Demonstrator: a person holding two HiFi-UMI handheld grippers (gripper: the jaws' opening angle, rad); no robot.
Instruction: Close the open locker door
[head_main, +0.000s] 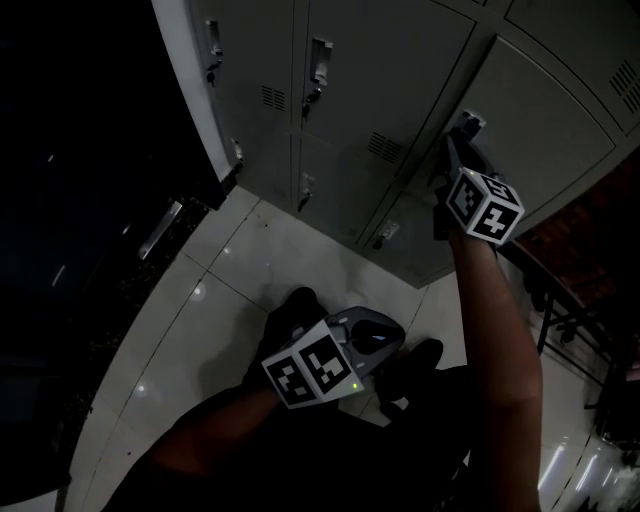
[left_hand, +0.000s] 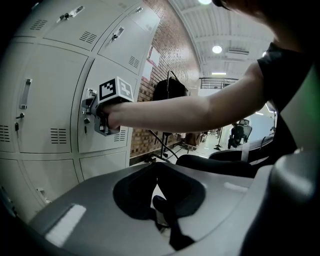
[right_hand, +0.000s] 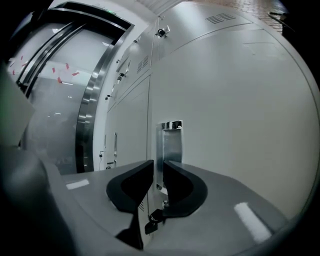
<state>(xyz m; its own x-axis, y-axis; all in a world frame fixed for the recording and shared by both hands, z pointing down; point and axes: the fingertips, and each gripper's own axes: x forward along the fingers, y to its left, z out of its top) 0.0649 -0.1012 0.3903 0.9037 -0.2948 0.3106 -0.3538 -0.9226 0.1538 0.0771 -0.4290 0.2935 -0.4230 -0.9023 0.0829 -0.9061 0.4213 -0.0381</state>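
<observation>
Dim room, glossy white tiled floor (head_main: 250, 262), brick wall (left_hand: 146, 87): the right tongs (right_hand: 159, 164) stand a slit apart at the chrome handle (right_hand: 170, 142) of the locker door (right_hand: 240, 100), which looks nearly flush in its grey locker bank (head_main: 350, 90); the left tongs (left_hand: 159, 169), pressed together and empty, hang above the floor.

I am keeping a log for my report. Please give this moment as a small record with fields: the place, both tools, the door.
place: bank of grey lockers on a tiled floor
right tool: at the metal handle of a locker door; jaws nearly together, handle edge in the gap; grip unclear
left tool: held low, away from the lockers; jaws together, empty
door state: looks closed or nearly so
</observation>
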